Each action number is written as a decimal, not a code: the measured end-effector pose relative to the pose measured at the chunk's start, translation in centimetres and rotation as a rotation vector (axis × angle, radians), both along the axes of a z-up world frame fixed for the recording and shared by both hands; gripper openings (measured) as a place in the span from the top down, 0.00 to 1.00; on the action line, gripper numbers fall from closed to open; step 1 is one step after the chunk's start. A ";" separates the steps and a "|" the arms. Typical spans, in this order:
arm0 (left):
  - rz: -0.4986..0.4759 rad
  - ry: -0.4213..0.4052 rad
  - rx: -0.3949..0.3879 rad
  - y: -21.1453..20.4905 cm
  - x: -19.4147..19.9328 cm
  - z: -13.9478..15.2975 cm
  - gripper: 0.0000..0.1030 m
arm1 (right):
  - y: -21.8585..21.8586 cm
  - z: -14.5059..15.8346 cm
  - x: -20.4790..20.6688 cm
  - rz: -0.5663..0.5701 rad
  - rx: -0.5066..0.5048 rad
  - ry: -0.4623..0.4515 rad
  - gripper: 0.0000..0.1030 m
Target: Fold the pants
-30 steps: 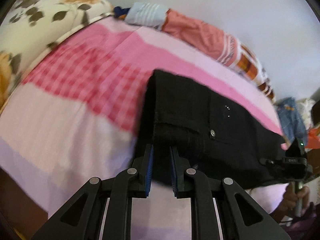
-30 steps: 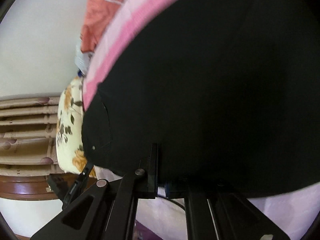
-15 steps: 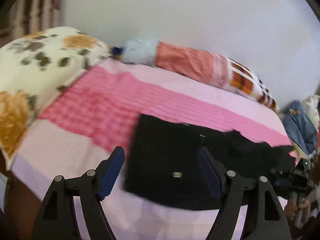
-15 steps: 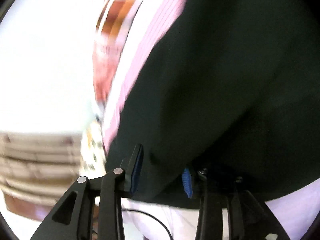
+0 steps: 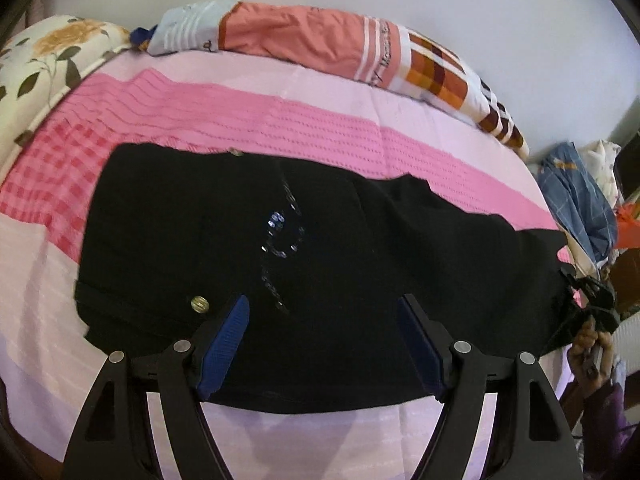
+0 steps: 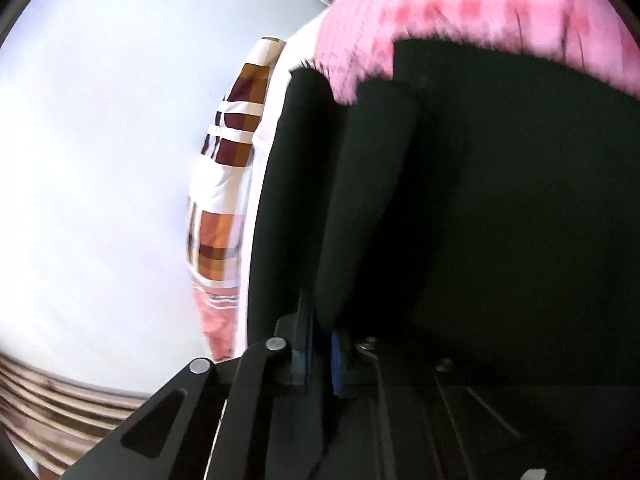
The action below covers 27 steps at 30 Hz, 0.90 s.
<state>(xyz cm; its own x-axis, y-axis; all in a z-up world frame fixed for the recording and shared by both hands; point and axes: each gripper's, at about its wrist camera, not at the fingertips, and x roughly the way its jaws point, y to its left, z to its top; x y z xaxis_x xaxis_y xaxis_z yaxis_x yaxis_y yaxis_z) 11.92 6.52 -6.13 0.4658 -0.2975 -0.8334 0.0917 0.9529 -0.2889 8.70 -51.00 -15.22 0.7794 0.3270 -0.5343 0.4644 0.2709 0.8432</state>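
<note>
Black pants (image 5: 320,248) lie across a pink bedsheet (image 5: 320,128). The left gripper (image 5: 324,320) hovers over them, jaws wide apart. The right gripper (image 6: 320,356) is clamped on pants fabric.

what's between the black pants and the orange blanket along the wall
Only the pink bedsheet lies between the black pants and the orange blanket, seen in the left wrist view.

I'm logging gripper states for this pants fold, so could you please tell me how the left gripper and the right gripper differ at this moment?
The left gripper is open, jaws spread wide above the black pants; the right gripper is shut on a fold of them. The left holds nothing; the right has cloth bunched between its blue pads. The left sits near the buttoned waist; the right is at the far end. Both have black frames and blue pads.
</note>
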 end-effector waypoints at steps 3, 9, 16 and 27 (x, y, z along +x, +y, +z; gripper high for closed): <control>-0.003 0.003 0.034 -0.6 -0.1 -0.2 0.26 | -1.0 1.8 -0.8 -0.009 -0.035 -0.009 0.95; -0.006 0.017 0.085 -0.3 -0.5 -0.6 0.26 | -0.6 5.8 -5.2 -0.020 -0.082 -0.019 0.95; -0.005 0.059 0.121 0.3 -1.6 -1.8 0.26 | -3.9 1.3 -11.0 -0.072 -0.046 0.098 0.95; -0.002 0.059 0.117 0.7 -2.1 -2.2 0.26 | -5.1 -0.8 -12.5 -0.077 0.015 0.120 0.96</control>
